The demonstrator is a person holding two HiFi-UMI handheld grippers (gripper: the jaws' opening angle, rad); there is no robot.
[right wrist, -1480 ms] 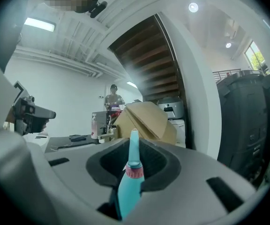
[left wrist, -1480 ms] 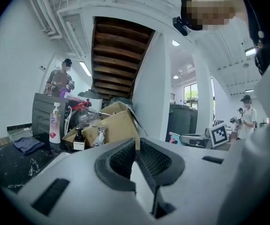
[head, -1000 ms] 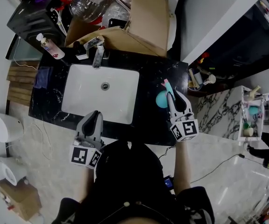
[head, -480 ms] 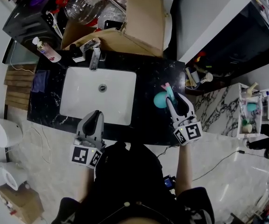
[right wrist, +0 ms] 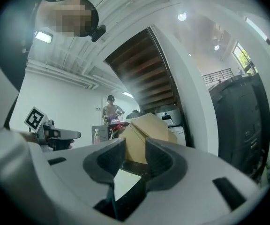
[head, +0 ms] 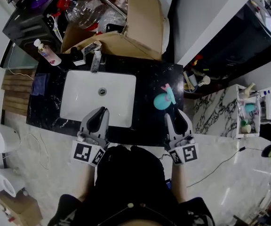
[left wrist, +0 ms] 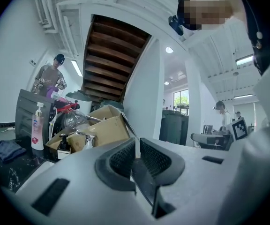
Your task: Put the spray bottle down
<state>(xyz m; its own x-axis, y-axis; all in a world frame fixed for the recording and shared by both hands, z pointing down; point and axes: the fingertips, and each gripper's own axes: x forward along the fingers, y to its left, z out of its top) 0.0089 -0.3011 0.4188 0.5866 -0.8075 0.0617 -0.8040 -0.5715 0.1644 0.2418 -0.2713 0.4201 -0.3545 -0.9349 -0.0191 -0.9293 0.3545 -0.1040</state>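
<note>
The teal spray bottle with a pink trigger rests on the black counter, to the right of the sink. My right gripper is pulled back from it toward the counter's front edge, apart from the bottle. Its jaws are closing and nothing is between them; in the right gripper view the right gripper shows a clear gap between the pads. My left gripper hovers over the sink's front rim. In the left gripper view the left gripper has its pads together, empty.
A white sink basin with a chrome faucet fills the counter's left. A pump bottle and a blue cloth sit at far left. A cardboard box stands behind. A marble shelf with small bottles is at right.
My right gripper has let go of the spray bottle and drawn back toward the front edge; the bottle stays on the counter. My left gripper has shifted slightly forward over the sink rim.
</note>
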